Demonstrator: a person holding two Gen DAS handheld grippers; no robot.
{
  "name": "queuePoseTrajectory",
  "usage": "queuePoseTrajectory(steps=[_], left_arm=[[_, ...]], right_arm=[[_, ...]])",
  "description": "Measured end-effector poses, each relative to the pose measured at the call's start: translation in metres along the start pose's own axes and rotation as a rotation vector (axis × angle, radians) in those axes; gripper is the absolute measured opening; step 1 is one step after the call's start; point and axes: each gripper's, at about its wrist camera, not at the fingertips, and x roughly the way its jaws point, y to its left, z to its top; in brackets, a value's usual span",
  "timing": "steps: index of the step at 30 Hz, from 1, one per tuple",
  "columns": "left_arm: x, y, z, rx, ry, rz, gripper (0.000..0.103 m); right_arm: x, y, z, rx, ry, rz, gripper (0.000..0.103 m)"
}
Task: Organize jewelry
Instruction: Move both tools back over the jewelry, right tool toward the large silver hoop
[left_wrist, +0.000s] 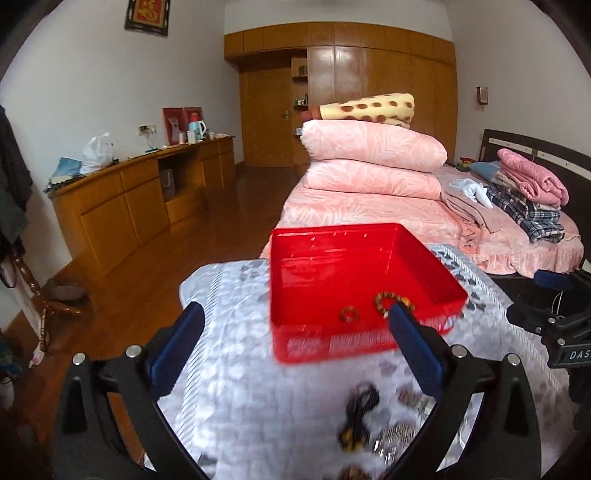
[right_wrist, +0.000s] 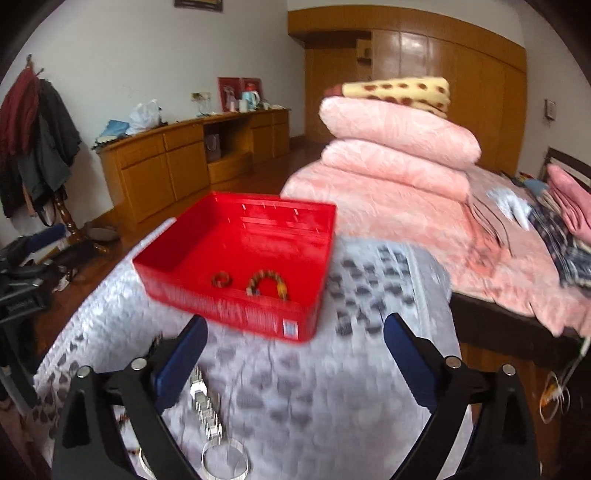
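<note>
A red plastic box (left_wrist: 295, 258) (right_wrist: 306, 236) stands on a small table with a grey patterned cloth (left_wrist: 236, 362) (right_wrist: 332, 387). Inside lie a small brown ring (left_wrist: 349, 314) (right_wrist: 221, 279) and a brown beaded bracelet (left_wrist: 384, 301) (right_wrist: 267, 282). My left gripper (left_wrist: 295, 314) is open and empty, above the cloth in front of the box. My right gripper (right_wrist: 295, 328) is open and empty, also short of the box. Loose jewelry lies on the cloth: a dark corded necklace (left_wrist: 360, 417), a silver watch band (right_wrist: 205, 404) and a clear bangle (right_wrist: 225, 459).
A bed (left_wrist: 388, 210) with stacked pink quilts (left_wrist: 373, 155) and folded clothes (left_wrist: 524, 199) lies behind the table. A wooden cabinet (left_wrist: 140, 199) runs along the left wall. A coat rack (right_wrist: 37, 147) stands at the left. The other gripper (left_wrist: 554, 321) shows at the right edge.
</note>
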Motion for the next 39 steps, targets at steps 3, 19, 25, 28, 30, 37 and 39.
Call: queuePoseTrajectory(steps=[3,19,25,28,30,37,39], left_arm=[[-0.018,0.003,-0.016,-0.001,0.005,0.013,0.097],[-0.03,0.012,-0.104,-0.032,0.212,0.047,0.097],[-0.025,0.013,-0.12,-0.05,0.254,0.043,0.097],[-0.021,0.009,-0.123,-0.049,0.265,0.037,0.097],[-0.018,0.007,-0.124,-0.049,0.274,0.032,0.097],[-0.007,0.003,-0.127,-0.04,0.303,0.023,0.097],[-0.004,0.003,-0.127,-0.041,0.313,0.018,0.097]], right_arm=[[-0.013,0.004,-0.017,0.0,-0.02,-0.048,0.094],[-0.014,0.021,-0.089,0.027,0.13,0.023,0.093],[0.0,0.026,-0.104,0.022,0.192,0.05,0.079],[0.006,0.029,-0.108,0.019,0.211,0.072,0.073],[0.009,0.03,-0.109,0.015,0.223,0.071,0.069],[0.018,0.038,-0.11,0.0,0.25,0.087,0.069],[0.021,0.041,-0.11,-0.011,0.258,0.08,0.069]])
